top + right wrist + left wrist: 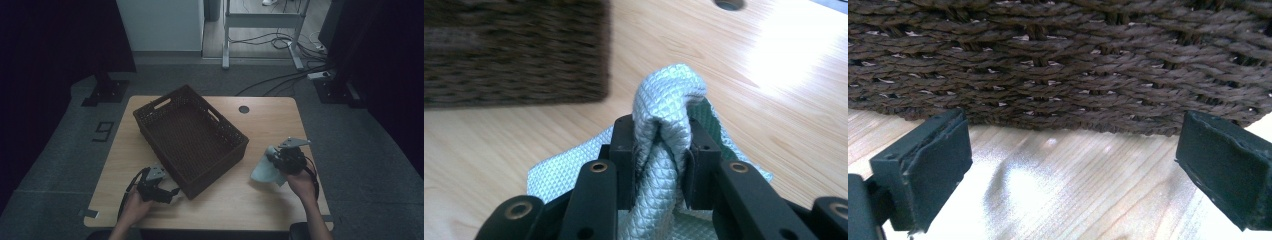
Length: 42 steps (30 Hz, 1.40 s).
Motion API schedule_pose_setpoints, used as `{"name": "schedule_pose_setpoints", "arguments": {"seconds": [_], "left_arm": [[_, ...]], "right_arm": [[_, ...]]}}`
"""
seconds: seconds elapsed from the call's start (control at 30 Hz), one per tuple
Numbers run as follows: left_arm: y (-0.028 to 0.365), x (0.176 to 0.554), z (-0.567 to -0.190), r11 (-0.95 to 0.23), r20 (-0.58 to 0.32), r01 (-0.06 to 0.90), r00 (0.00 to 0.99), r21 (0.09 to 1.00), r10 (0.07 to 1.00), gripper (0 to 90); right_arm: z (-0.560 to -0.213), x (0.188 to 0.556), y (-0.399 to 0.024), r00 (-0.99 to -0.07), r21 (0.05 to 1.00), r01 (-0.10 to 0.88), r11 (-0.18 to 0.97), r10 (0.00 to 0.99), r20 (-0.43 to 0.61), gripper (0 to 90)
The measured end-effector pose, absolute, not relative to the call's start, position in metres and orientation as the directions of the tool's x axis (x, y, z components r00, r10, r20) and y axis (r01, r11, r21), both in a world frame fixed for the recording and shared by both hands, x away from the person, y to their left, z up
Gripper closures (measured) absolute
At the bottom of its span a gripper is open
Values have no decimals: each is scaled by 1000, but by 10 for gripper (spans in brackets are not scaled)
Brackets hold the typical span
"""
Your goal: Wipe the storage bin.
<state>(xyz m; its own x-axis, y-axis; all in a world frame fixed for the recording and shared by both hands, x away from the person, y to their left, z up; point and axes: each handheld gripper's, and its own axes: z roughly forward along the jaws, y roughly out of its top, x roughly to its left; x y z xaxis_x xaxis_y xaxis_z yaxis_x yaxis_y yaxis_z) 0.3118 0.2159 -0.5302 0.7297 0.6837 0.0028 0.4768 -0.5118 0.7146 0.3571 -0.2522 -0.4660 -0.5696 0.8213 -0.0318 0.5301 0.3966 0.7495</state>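
A person seated at a light wooden table [280, 112] works two hand-held grippers beside a dark woven basket [192, 140], which sits at an angle across the middle of the tabletop. The right gripper [280, 161], held in the person's right hand [301, 184], is clenched on a pale green cloth [265, 171]: in the right gripper view [663, 160] a bunched fold of the quilted cloth [666, 115] is pinched between the two black jaws and bulges up above their tips, while the rest of the fabric hangs below and spreads out on the wood underneath. From above, the cloth trails from that gripper toward the basket side, its lower edge touching the table. The basket stands ahead of the right gripper and off to its left, well apart from the cloth, with bare wood between them. A small round hole [729, 4] in the tabletop lies farther ahead of those jaws. The left gripper [170, 191], held in the person's left hand [136, 206], rests low at the basket's near corner; in the left gripper view [1073, 165] its jaws are released and spread wide, nothing between the pads [940, 170], with the basket's woven wall [1058, 65] standing just ahead of them and bare table between.
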Motion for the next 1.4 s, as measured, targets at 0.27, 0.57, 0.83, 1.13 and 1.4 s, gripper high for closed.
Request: {"name": "schedule_pose_setpoints", "arguments": {"seconds": [0.27, 0.57, 0.83, 1.13, 1.4], "left_arm": [[218, 312, -529, -506, 1, 499, 711, 703, 703, 6], [219, 313, -530, -492, -15, 526, 694, 694, 720, 0], [220, 313, -529, -489, -13, 528, 688, 694, 725, 0], [223, 313, -527, -476, -15, 540, 672, 694, 741, 0], [226, 314, -524, -452, -22, 552, 650, 701, 760, 0]], "right_arm": [[-471, 361, -278, -495, 749, 559, 355, 868, -42, 694], [-499, 372, -285, -481, 707, 628, 324, 876, 26, 654], [-518, 377, -283, -488, 643, 670, 372, 873, 4, 604], [-508, 374, -286, -467, 696, 637, 333, 884, 5, 308], [-495, 370, -282, -487, 752, 578, 316, 873, 7, 221]]}}
